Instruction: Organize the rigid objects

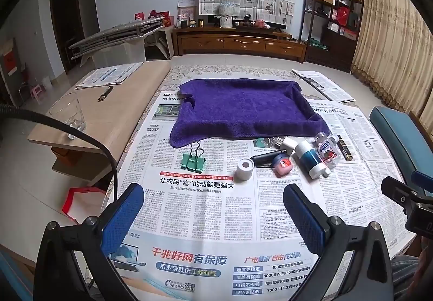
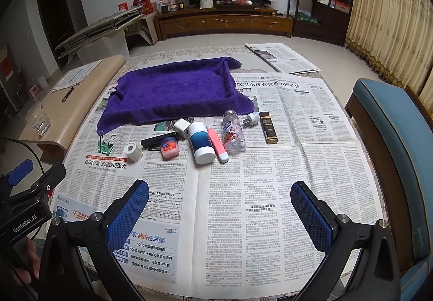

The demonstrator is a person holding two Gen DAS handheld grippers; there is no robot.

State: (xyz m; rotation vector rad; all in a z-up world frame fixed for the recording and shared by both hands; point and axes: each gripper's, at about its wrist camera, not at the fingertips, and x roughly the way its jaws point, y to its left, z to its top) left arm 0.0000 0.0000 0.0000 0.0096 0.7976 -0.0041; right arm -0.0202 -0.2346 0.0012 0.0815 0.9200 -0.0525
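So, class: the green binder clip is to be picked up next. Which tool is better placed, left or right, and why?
Left, probably. In the left view the clip lies just ahead of the open left tool. In the right view it sits far off to the left of the open right tool.

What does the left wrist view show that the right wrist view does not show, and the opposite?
Only the left wrist view shows a red bag on the floor, and the right gripper's body at its right edge. Only the right wrist view shows the pink tube plainly, and the left gripper's body at its left edge. Both show the purple towel, green binder clip, white tape roll, clear bottle and drinking glass. The left gripper and the right gripper are open and empty.
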